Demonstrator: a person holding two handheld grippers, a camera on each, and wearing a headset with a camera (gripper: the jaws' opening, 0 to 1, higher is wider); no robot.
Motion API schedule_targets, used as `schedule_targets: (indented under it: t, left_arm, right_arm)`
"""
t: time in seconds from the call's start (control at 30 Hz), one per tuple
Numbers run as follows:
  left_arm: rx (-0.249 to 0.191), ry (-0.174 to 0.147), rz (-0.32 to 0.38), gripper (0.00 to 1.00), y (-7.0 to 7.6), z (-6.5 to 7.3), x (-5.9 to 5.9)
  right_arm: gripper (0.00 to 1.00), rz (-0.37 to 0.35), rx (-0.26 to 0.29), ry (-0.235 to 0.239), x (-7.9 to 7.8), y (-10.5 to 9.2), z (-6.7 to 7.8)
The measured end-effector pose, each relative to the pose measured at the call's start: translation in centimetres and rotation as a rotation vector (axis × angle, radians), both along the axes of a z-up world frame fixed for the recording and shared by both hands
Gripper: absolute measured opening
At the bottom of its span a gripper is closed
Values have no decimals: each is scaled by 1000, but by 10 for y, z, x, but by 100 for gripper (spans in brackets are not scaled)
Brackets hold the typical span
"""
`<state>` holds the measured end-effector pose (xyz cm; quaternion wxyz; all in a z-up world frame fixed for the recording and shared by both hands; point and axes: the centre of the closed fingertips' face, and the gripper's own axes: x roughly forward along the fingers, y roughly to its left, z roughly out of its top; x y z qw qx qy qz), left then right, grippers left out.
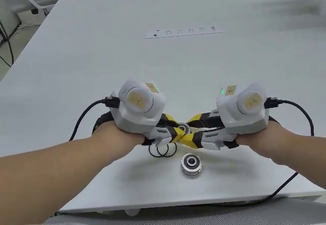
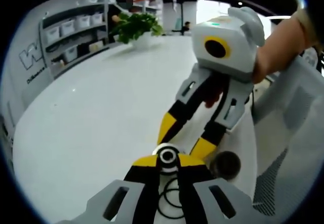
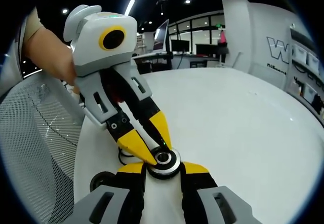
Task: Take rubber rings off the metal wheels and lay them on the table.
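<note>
Near the front edge of the table [image 1: 102, 57], in the head view, the left gripper [image 1: 174, 129] and the right gripper [image 1: 190, 130] meet tip to tip. A wheel [image 1: 182, 129] sits at the meeting point, between the two sets of yellow tips, and appears clear of the surface.

Left gripper: clenched on the wheel. In the left gripper view its own tips close against the wheel from both sides, and the wheel's face is turned to the camera. In the right gripper view its jaws converge on the wheel's upper left rim.

Right gripper: clenched on the same wheel. In the right gripper view its own tips bear on the wheel's left and right sides.

Whether a ring is fitted on the held wheel cannot be told.

Two rings [image 1: 163, 150], black and overlapping, lie flat on the table, just under the left gripper's tips in the head view. A second wheel [image 1: 191, 164] rests on the table just beside the rings, to their right and nearer the person, apart from both grippers.

A power strip [image 1: 183, 31] lies well beyond the grippers
</note>
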<state>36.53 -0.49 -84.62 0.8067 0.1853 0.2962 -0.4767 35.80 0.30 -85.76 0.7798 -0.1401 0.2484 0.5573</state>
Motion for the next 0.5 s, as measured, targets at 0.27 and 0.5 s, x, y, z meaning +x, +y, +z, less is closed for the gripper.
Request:
schedule_targets:
  t: [0.27, 0.5]
  left_arm:
    - [-2, -2, 4, 13, 0, 0, 0]
    - [-3, 0, 7, 13, 0, 0, -1]
  right_arm:
    - [23, -11, 8, 11, -1, -4, 1]
    - [21, -22, 22, 30, -3, -7, 1]
